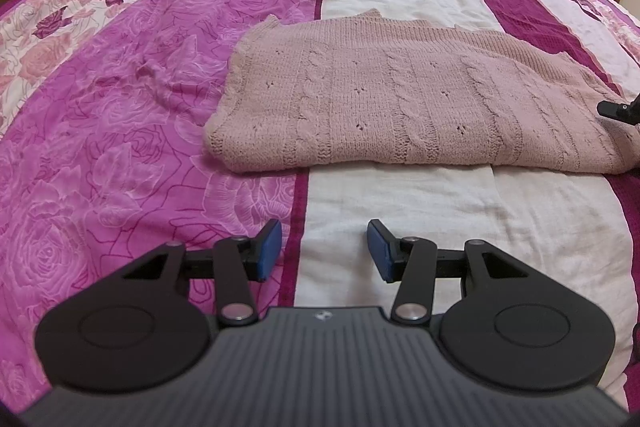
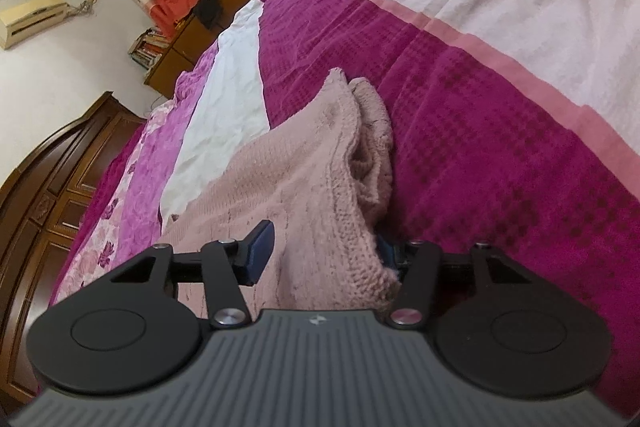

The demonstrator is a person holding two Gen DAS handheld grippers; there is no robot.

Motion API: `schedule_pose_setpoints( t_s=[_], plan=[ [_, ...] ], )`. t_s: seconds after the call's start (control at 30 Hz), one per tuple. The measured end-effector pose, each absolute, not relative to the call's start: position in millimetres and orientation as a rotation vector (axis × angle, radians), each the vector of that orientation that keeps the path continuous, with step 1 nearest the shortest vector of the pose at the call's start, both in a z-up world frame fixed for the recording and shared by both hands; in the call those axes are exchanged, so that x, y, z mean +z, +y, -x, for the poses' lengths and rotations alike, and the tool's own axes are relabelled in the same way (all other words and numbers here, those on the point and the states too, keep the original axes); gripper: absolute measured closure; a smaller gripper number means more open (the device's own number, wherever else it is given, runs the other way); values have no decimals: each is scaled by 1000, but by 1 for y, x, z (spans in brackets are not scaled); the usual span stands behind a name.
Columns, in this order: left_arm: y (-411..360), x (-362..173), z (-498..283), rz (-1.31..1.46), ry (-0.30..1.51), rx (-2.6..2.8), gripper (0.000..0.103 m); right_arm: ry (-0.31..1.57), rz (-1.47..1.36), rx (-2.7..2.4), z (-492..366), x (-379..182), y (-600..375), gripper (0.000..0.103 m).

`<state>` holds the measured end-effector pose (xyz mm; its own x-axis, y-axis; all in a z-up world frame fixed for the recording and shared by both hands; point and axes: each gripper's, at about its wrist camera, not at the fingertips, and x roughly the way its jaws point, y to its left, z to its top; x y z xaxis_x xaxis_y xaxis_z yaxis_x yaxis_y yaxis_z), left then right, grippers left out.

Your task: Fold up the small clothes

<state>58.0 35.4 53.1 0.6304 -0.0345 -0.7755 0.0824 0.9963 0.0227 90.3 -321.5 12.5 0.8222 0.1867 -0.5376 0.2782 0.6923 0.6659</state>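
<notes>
Knit garment: a dusty-pink sweater point(image 1: 400, 107), chunky wool with raised cable columns and small eyelet holes, folded into a broad flat slab with rounded, doubled edges. It lies ahead of the left fingers, apart from them, across the middle of the bed.
Garment edge: in the right wrist view the sweater point(image 2: 304, 187) rises in a soft ridge, its layers parting into a loose pocket of ribbed wool just ahead of the right fingers.
Bedspread: a wrinkled cotton cover point(image 1: 120, 147) in long stripes, magenta rose print, cream, and a deep waffle-textured plum band point(image 2: 500, 147).
Left gripper: the left gripper point(image 1: 324, 251) hangs over the cream stripe, its blue-padded fingers point(image 1: 269, 247) spread wide, nothing between them.
Right gripper: the right gripper point(image 2: 324, 251) has the sweater's thick edge lying between its fingers; one blue pad point(image 2: 262, 247) stands clear of the wool on one side, the other is mostly hidden behind the knit, so the fingers are spread, not pinching.
Furniture: carved dark-wood cabinets point(image 2: 52, 195) beyond the bed.
Containers: a low shelf beside the far cabinet holds stacked books point(image 2: 150, 47).
</notes>
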Motion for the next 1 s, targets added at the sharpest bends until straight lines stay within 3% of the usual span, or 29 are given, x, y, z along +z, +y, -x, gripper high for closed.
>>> schedule_pose_setpoints(
  t_s=[0.23,0.4,1.0],
  plan=[
    [37,53,-59,-56,884,-66,54,611,-821,-67,-94,11,-321,42],
    [39,55,-58,-51,882,-61,54,609,-826,-103,-94,7,-323,68],
    [64,68,-65,-73,864,-23,54,538,-762,-57,-92,40,-306,73]
  ],
)
